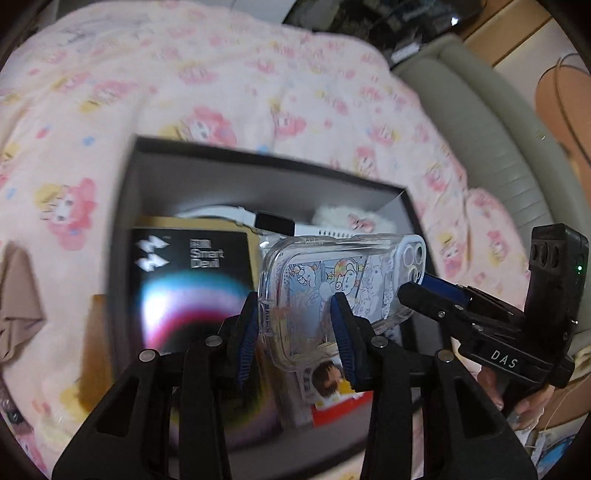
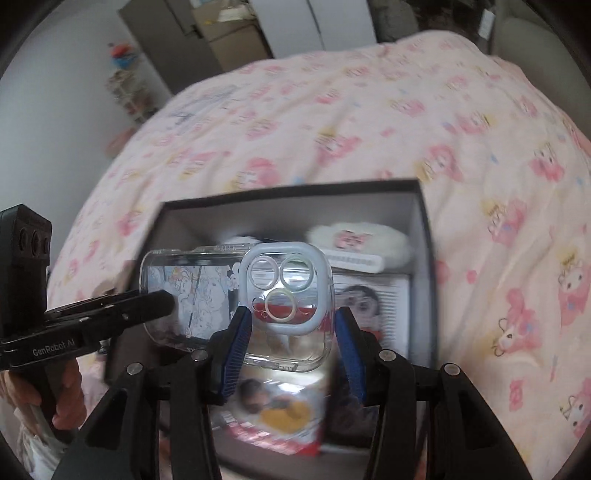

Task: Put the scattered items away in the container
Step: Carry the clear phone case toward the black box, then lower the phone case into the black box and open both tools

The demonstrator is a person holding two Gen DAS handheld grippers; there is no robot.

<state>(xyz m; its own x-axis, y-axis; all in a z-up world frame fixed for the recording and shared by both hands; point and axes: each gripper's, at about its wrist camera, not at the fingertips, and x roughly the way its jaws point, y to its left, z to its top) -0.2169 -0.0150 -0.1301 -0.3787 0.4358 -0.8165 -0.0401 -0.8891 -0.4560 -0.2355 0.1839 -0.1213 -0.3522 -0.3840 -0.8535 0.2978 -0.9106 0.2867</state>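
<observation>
Dark box (image 1: pixel 177 177) on pink quilt (image 1: pixel 184 74), holding booklet (image 1: pixel 192 280), snack pack (image 2: pixel 273 413), white fluffy thing (image 2: pixel 369 236), both tongs, left (image 1: pixel 295 332) and right (image 2: pixel 291 339), closed on clear phone case (image 1: pixel 332 280) over box.

We see a bed covered by a pink quilt (image 1: pixel 229 92) printed with cartoon figures. 1 open dark box (image 2: pixel 421 206) rests directly on it, and a beige cloth (image 1: pixel 18 314) lies on the quilt beside the box.

A home bedroom: pink cartoon-print duvet (image 2: pixel 369 110) spread over a bed, wardrobe (image 2: pixel 332 22) behind.
</observation>
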